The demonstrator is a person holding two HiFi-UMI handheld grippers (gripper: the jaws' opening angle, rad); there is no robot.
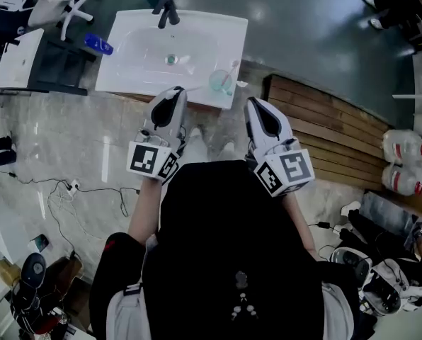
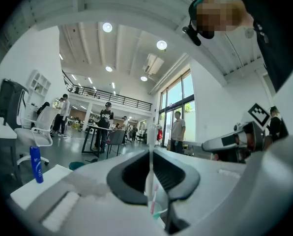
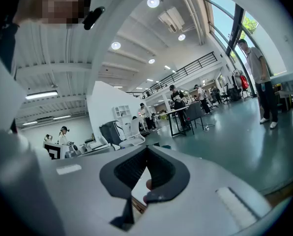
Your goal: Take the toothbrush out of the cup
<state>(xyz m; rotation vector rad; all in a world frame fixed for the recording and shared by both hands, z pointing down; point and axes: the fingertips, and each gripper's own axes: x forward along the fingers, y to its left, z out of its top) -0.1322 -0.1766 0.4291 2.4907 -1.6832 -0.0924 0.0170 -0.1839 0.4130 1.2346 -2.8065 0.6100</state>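
Left tool (image 1: 175, 91), right tool (image 1: 254, 102) near sink (image 1: 137, 59), marble floor (image 1: 62, 140).

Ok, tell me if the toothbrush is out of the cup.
No, the toothbrush stands in the cup on the sink.

My left gripper (image 1: 174, 92) and right gripper (image 1: 256, 105) are white with black pads, each bearing a cube of black-and-white square markers. In the upper frame, the sink (image 1: 229, 28) is white, the cup (image 1: 221, 82) a see-through pale green, and the bottle (image 1: 98, 44) blue. The slats (image 1: 331, 129) at right are brown.
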